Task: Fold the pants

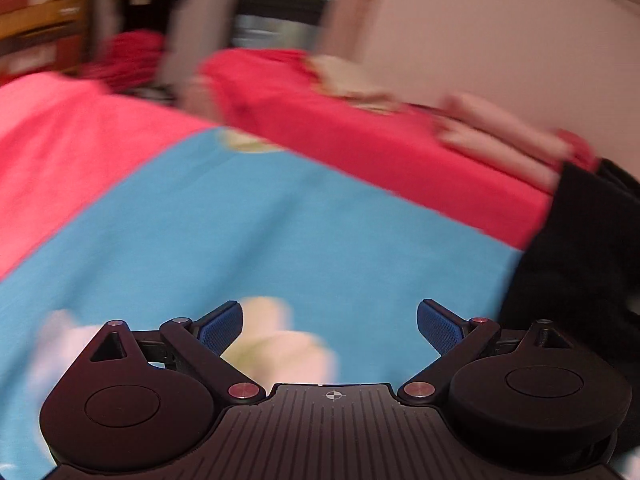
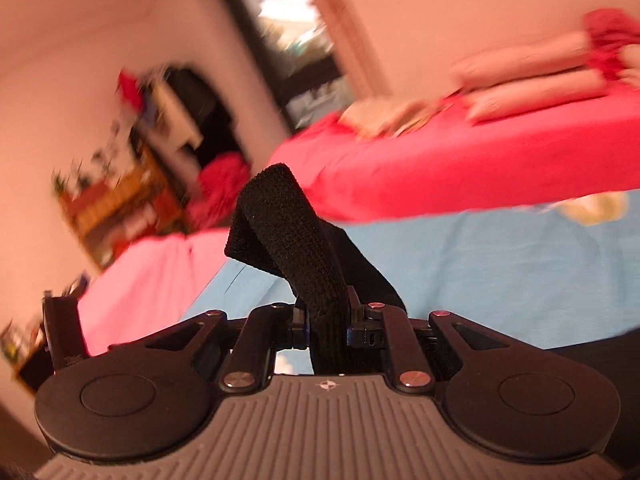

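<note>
Your right hand-held gripper [image 2: 327,322] is rolled sideways above the bed [image 2: 460,172], clenched on a fold of the black pants [image 2: 296,248] that stands up between its pads. Your left hand-held gripper [image 1: 330,322] points downward, released, with the pants [image 1: 572,248] well to its right.

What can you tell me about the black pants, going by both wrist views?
The black pants look like a soft, knitted or fleecy fabric. A bunched fold of them is pinched in the right gripper, whose jaws are shut on it; the cloth rises past the jaws and flops over toward the left. In the left wrist view, more of the dark cloth lies at the right edge over the blue sheet. The blur hides any seams.
</note>
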`<state>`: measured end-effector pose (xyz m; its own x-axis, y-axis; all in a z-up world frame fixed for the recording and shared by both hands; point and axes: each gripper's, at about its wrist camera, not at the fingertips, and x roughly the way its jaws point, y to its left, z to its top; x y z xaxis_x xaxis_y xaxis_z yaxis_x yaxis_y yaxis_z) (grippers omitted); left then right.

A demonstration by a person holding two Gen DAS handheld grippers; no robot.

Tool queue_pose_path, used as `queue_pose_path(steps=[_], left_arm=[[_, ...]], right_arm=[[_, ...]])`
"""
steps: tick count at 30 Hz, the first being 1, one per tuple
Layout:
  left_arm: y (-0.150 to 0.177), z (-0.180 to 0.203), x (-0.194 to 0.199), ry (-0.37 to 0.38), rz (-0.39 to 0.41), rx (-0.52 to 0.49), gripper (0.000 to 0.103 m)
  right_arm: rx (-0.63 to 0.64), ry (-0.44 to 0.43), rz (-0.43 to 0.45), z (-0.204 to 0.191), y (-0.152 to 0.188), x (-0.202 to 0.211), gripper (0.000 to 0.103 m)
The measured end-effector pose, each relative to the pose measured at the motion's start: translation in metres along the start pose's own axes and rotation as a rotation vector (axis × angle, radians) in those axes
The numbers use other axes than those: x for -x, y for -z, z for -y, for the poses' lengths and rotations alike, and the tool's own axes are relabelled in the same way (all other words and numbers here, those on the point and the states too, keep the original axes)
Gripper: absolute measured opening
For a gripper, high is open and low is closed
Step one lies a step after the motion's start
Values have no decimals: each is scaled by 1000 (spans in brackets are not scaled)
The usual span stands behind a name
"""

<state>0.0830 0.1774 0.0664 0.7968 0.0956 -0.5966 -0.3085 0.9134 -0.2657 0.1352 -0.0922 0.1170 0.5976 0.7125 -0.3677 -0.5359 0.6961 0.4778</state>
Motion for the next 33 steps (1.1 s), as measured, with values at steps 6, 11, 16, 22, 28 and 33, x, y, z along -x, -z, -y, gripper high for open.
queue_pose_path(steps=[6, 11, 16, 22, 28, 33], left_arm=[[36, 109, -23, 262, -95, -221, 103], [66, 143, -43, 325, -169, -269, 103], [68, 145, -51, 330, -199, -278, 103], [82, 151, -50, 326, -209, -320, 103], [79, 155, -52, 320, -219, -321, 103], [80, 159, -53, 329, -235, -328, 103]], right_arm=[[-115, 78, 71, 75, 0, 45, 17], [-169, 110, 94, 108, 15, 67, 16], [-274, 168, 51, 154, 48, 78, 17], [-509, 89, 52, 203, 75, 89, 45], [-612, 43, 111, 224, 53, 85, 60], [-484, 176, 94, 219, 51, 93, 19]])
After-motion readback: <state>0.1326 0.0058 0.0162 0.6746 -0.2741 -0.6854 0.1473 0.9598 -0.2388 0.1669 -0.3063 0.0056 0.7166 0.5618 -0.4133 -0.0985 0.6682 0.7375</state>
